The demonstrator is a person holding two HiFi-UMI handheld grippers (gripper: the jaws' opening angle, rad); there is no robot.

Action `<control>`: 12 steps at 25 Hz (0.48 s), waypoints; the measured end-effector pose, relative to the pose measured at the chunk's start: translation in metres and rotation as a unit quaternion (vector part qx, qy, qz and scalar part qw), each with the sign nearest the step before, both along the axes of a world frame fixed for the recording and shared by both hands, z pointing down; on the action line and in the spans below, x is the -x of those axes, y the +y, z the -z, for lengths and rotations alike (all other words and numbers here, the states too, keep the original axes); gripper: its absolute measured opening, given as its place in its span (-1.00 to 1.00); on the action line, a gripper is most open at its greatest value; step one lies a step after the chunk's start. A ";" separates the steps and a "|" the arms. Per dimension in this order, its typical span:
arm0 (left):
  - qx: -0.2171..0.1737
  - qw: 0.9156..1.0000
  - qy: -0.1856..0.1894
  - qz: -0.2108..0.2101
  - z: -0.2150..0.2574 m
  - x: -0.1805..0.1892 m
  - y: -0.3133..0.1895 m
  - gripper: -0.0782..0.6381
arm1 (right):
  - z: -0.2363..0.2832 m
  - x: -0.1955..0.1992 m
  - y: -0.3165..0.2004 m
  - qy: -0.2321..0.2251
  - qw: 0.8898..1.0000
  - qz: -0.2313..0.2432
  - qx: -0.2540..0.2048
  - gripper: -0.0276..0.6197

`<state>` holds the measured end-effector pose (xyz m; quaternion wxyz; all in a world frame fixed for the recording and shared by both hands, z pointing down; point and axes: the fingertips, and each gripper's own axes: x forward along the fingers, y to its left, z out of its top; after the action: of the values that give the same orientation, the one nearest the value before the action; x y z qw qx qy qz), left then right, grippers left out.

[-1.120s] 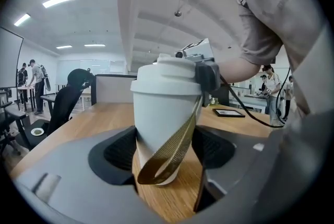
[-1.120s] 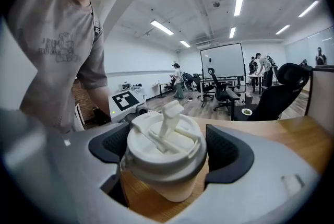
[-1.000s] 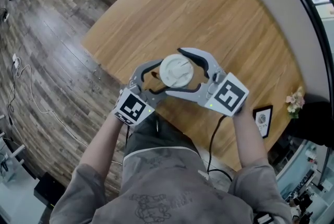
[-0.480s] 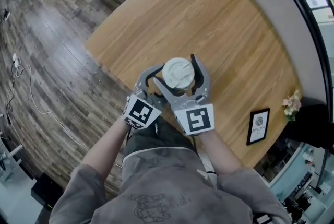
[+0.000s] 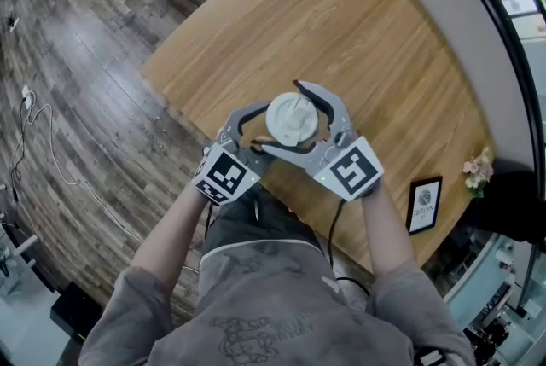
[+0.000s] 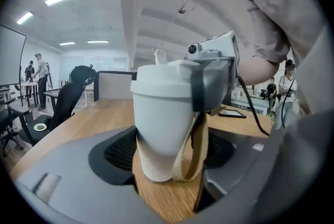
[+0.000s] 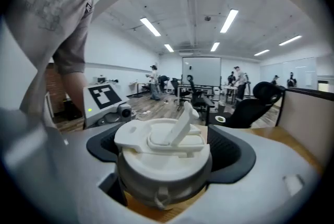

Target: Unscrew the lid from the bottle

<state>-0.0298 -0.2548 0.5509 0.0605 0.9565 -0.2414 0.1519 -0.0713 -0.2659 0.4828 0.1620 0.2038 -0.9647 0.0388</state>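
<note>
The jaws of the right gripper have just been opening and now stand loose around the ridged white plastic lid, having swung round it, probably to set up a fresh twist; the left gripper stays clamped on the smooth, tapered white bottle, whose tan woven strap hangs beside it, upright on the wood-grain table

The bottle shows its body only in the left gripper view. From the head view its body is hidden under its own lid. Right of the bottle, the print on the framed picture is too small to read.
</note>
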 end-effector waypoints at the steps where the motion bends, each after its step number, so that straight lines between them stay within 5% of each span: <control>1: 0.001 1.000 -0.001 -0.005 0.000 0.000 0.000 0.13 | 0.000 0.001 0.002 0.003 0.999 0.032 -0.001 0.58; 4: 0.005 1.000 -0.003 -0.015 0.000 -0.001 -0.002 0.13 | 0.002 0.000 0.004 0.016 0.996 0.086 -0.007 0.58; 12: 0.020 0.999 -0.027 0.006 -0.002 0.006 -0.002 0.13 | 0.023 0.008 0.005 0.018 0.996 0.087 -0.028 0.58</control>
<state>-0.0355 -0.2570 0.5526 0.0735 0.9492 -0.2454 0.1825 -0.0791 -0.2604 0.4594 0.1768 0.1239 -0.9764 -0.0058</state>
